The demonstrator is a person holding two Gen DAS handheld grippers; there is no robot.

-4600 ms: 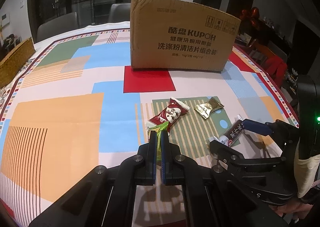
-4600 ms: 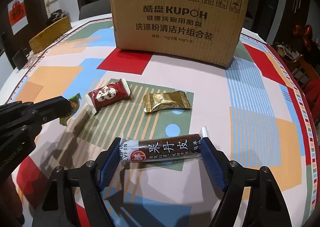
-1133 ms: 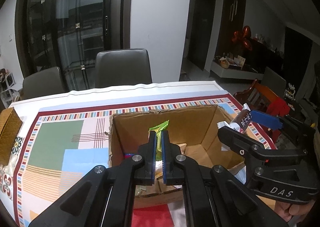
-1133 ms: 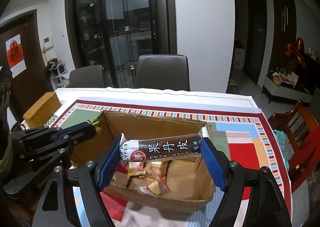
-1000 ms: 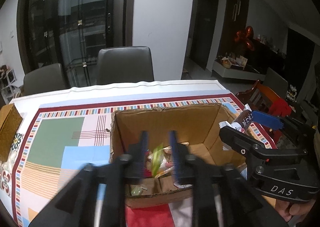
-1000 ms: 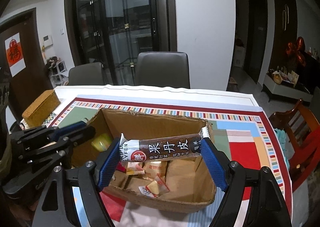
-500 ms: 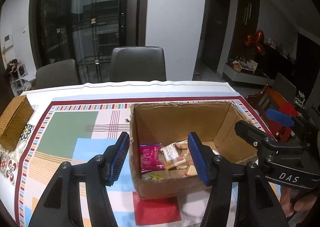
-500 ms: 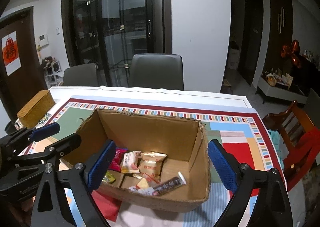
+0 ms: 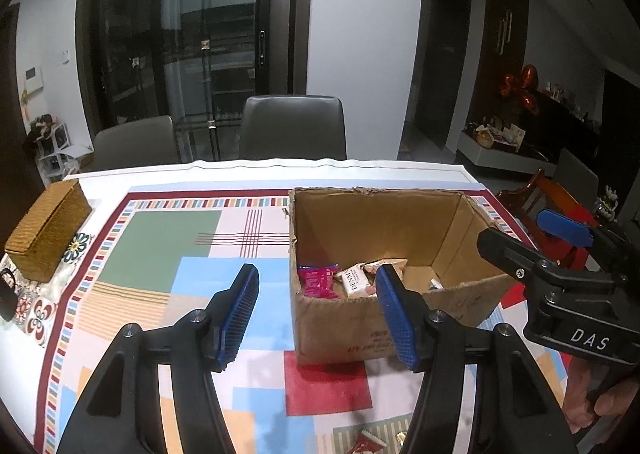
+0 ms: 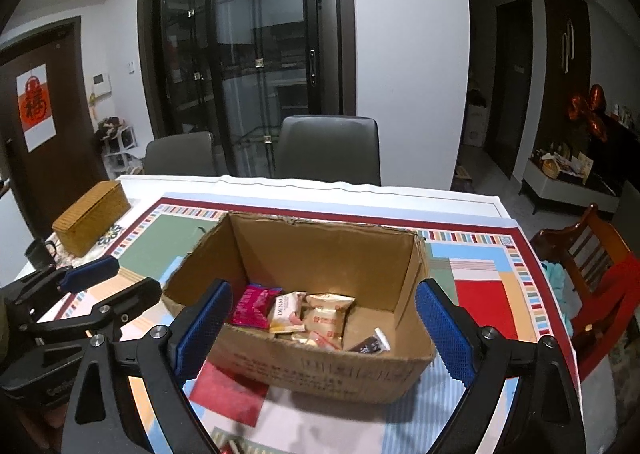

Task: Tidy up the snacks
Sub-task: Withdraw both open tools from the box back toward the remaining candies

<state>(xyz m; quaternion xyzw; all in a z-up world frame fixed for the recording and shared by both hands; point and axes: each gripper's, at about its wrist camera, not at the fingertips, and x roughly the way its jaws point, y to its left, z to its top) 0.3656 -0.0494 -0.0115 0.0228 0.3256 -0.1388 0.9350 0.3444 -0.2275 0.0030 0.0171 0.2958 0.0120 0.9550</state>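
Right wrist view says you're most of the way through: the box (image 10: 304, 366) already has a pile in it, a pink pack (image 10: 254, 304), a couple of cream packs (image 10: 289, 312) and a dark bar (image 10: 370, 344) lying against its right wall. Your right tongs (image 10: 323, 328) are spread wide with nothing in them, hanging just above the box's near edge. Left tongs (image 9: 316, 312) are open and empty too, off the box's left corner. Not done though, I'd say: at the bottom of the left wrist view you can see two more snacks (image 9: 370, 442) on the tabletop (image 9: 160, 246) in front of the box, half cut off. Those look like what's left to grab.
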